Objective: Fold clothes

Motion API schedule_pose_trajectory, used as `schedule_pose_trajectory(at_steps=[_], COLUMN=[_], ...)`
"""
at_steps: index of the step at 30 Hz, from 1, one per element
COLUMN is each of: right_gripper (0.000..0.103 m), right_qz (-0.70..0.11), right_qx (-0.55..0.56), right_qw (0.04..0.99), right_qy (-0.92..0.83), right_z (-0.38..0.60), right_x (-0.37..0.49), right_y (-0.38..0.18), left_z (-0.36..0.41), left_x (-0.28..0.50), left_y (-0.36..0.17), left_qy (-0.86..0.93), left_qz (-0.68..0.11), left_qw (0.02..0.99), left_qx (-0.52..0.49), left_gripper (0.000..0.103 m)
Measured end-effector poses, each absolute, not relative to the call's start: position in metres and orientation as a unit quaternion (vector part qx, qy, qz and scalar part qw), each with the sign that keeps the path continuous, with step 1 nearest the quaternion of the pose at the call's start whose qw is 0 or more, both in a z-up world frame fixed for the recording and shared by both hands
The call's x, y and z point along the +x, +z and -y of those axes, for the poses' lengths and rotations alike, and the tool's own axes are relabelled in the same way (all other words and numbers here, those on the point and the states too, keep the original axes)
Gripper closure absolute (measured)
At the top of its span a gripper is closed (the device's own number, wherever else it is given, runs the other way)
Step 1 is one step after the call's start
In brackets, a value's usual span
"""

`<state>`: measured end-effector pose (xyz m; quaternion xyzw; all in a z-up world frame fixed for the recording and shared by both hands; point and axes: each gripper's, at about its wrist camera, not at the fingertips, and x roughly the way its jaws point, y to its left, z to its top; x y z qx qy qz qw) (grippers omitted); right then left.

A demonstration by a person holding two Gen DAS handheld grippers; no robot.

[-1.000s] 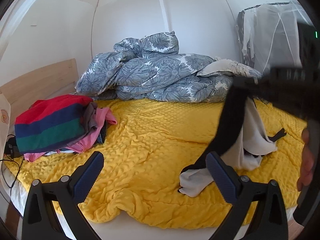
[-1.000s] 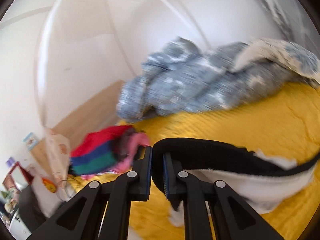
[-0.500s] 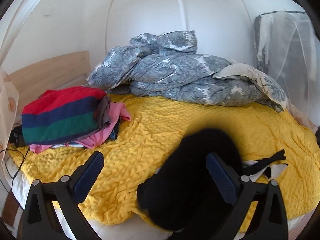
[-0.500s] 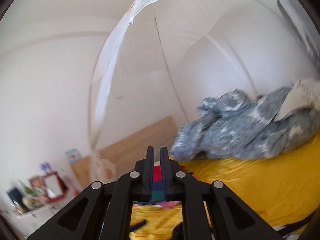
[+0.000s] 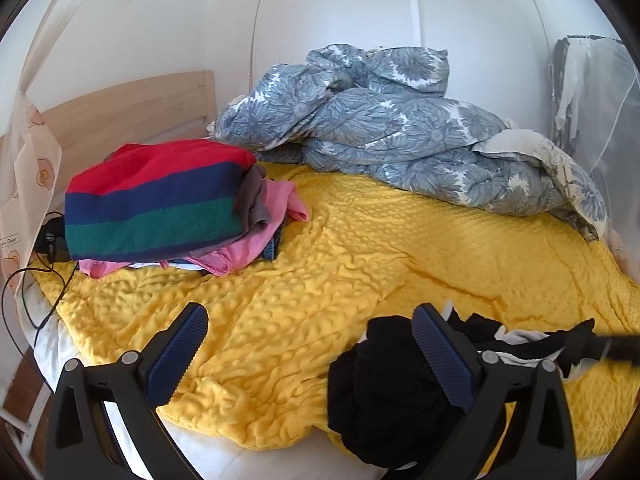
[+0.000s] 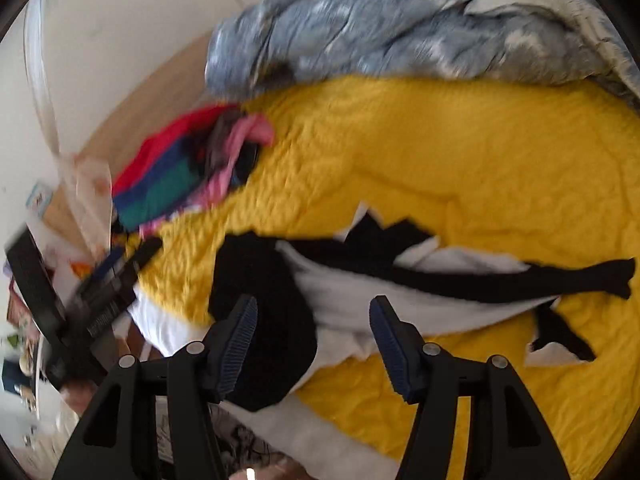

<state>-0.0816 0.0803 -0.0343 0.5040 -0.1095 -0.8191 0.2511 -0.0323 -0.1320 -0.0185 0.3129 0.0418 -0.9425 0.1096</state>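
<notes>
Black-and-white garment crumpled, spread flat on yellow blanket.

1 black-and-white garment, 1 clothes pile, 1 duvet, 2 hand-held grippers

Left gripper sits low at the near edge of the bed, jaws spread wide, nothing between the blue pads. Right gripper hangs over the same edge, jaws apart too, empty, tilted down toward the bed; its view is blurred.
</notes>
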Motion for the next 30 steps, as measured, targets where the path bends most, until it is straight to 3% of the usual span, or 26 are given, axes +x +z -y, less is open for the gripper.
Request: schedule_pose_trajectory(at_steps=[6, 11, 13, 15, 16, 20, 30], right_gripper=[0.042, 0.042, 0.047, 0.096, 0.096, 0.096, 0.096], right_qz=[0.068, 0.029, -0.008, -0.045, -0.063, 0.009, 0.165], right_qx=[0.525, 0.458, 0.434, 0.455, 0.465, 0.446, 0.286], right_qw=[0.245, 0.272, 0.272, 0.248, 0.236, 0.208, 0.068], right_qy=[-0.812, -0.846, -0.859, -0.854, -0.851, -0.870, -0.942], right_z=[-0.054, -0.029, -0.018, -0.011, -0.008, -0.043, -0.188], right_x=[-0.068, -0.062, -0.062, -0.069, -0.072, -0.083, -0.053], right_y=[-0.064, -0.062, -0.068, -0.079, -0.085, -0.074, 0.003], left_z=[0.142, 0.150, 0.153, 0.154, 0.155, 0.155, 0.136], left_x=[-0.031, -0.030, -0.030, -0.030, -0.030, -0.031, -0.033], left_y=[-0.018, -0.017, -0.017, -0.018, -0.018, -0.019, -0.021], left_qy=[-0.942, -0.941, -0.940, -0.940, -0.940, -0.940, -0.941], left_qz=[-0.051, -0.060, -0.066, -0.067, -0.067, -0.067, -0.053], left_qw=[0.113, 0.118, 0.118, 0.117, 0.117, 0.115, 0.092], left_qx=[0.312, 0.311, 0.312, 0.313, 0.314, 0.315, 0.321], left_gripper=[0.001, 0.001, 0.001, 0.001, 0.001, 0.001, 0.001])
